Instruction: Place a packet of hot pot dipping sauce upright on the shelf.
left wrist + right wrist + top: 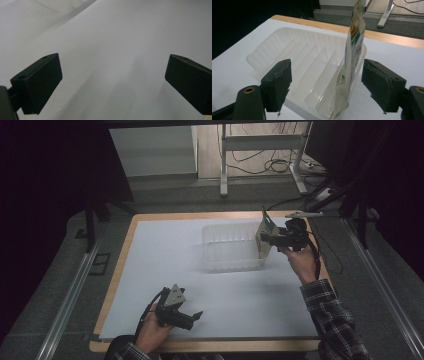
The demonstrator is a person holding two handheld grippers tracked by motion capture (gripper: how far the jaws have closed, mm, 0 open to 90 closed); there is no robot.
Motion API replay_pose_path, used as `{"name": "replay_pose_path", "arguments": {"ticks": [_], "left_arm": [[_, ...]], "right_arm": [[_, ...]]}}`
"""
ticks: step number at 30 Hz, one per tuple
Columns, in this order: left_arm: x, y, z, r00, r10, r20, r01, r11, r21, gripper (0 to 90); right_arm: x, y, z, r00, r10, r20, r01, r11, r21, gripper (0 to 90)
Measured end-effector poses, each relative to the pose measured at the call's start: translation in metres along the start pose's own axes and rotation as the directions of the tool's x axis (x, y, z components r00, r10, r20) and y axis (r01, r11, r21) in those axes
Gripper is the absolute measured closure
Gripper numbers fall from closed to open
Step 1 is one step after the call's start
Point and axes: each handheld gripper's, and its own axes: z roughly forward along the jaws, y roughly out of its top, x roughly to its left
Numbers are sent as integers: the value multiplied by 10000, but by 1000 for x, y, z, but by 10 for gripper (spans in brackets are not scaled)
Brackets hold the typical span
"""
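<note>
Upright printed pouch (pixel 353 57) in clear ribbed tray (pixel 294 50), writing unreadable, both grippers' fingers (pixel 277 82) released.

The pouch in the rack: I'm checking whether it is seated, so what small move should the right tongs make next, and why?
Probably draw the right tongs straight back. Their jaws stand open on either side of the pouch, touching it on neither side, and it stands upright in the end slot of the clear rack. A sideways move could tip it. The left tongs are open over bare table.
</note>
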Motion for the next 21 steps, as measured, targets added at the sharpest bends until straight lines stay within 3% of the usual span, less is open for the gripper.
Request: {"name": "replay_pose_path", "arguments": {"ticks": [9,21], "left_arm": [[0,0,0,10000,18,1,-18,10000,7,9],[0,0,0,10000,10,-4,-10,10000,3,9]], "right_arm": [[3,-7,-3,9994,-293,-186,295,9995,89,178],[3,-17,-5,9978,-188,-639,204,9995,232,123]]}}
